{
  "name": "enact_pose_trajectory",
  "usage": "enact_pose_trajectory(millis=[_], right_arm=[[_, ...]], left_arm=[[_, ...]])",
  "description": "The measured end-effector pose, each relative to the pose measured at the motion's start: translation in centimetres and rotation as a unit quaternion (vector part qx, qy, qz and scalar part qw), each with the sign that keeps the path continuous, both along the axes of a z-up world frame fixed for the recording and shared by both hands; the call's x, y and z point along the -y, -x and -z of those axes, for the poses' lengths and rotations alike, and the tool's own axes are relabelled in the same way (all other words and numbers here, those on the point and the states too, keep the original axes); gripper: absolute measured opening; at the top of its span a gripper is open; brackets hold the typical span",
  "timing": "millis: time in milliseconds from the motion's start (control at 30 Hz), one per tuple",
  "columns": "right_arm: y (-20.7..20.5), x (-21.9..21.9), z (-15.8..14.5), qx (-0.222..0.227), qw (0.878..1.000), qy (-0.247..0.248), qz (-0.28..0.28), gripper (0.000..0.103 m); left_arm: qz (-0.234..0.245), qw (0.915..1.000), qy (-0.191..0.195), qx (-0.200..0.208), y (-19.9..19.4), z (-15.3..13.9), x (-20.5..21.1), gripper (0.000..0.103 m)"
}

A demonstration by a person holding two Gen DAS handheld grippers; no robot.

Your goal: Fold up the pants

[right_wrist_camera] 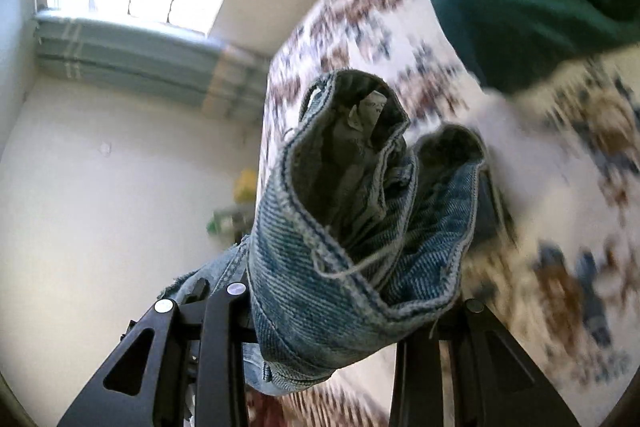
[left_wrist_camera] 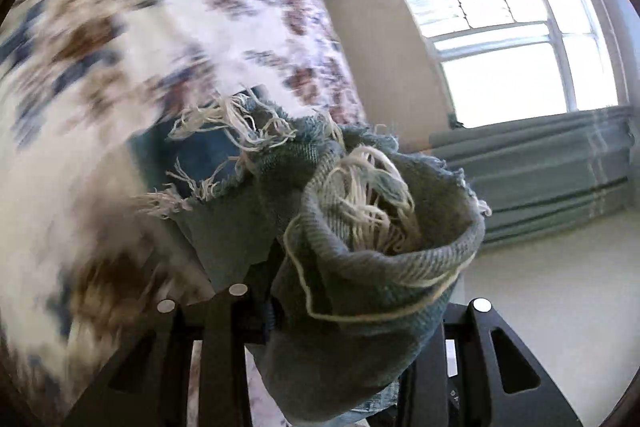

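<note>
The pants (left_wrist_camera: pixel 360 227) are denim: rough twill weave, faded blue, matt. Their hem (left_wrist_camera: pixel 256 131) is raw and frayed, with loose white cotton threads hanging out. At the waistband (right_wrist_camera: pixel 360 227) the cloth is thick and ribbed, with pale stitching along the edge and a crumpled paper-like label (right_wrist_camera: pixel 366 115) inside. Each tool (left_wrist_camera: pixel 352 301) (right_wrist_camera: pixel 352 297) is smooth black plastic, slightly glossy, with small shiny metal pins. The bed (left_wrist_camera: pixel 120 47) has a soft printed cover, white with brown and blue. The wall (right_wrist_camera: pixel 100 207) is matt paint.

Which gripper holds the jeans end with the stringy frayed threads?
The left gripper: its jeans hem trails loose white threads. The right gripper holds the neatly stitched waistband.
</note>
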State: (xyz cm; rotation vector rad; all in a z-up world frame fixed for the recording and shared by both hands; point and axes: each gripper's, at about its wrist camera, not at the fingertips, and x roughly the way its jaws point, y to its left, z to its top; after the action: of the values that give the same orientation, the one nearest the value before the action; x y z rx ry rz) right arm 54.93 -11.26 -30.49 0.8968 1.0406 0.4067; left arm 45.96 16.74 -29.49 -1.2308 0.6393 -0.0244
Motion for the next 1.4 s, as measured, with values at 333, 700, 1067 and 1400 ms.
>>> enact_pose_trajectory(millis=[333,700,1067,1400], right_arm=[[-6.2,-3.3,14.0,-0.028,0.996,0.015,0.081,0.035],[-5.3,-3.3,17.4,-0.057,0.994,0.064,0.061,0.037],[-4.2,-1.0,15.9,-0.094,0.988,0.109,0.053,0.062],[-1.8,-0.9,11.8,-0.099,0.954,0.276,0.062,0.075]], left_arm=[[0.075,0.9957,-0.047,-0.026,-15.0,10.8,-7.6,0.032],[0.123,0.9892,-0.067,-0.045,-12.1,15.3,-9.4,0.032],[0.128,0.9865,-0.049,-0.090,-9.7,15.6,-10.2,0.036],[0.132,0.9578,-0.193,-0.167,-8.8,13.8,-10.5,0.074]])
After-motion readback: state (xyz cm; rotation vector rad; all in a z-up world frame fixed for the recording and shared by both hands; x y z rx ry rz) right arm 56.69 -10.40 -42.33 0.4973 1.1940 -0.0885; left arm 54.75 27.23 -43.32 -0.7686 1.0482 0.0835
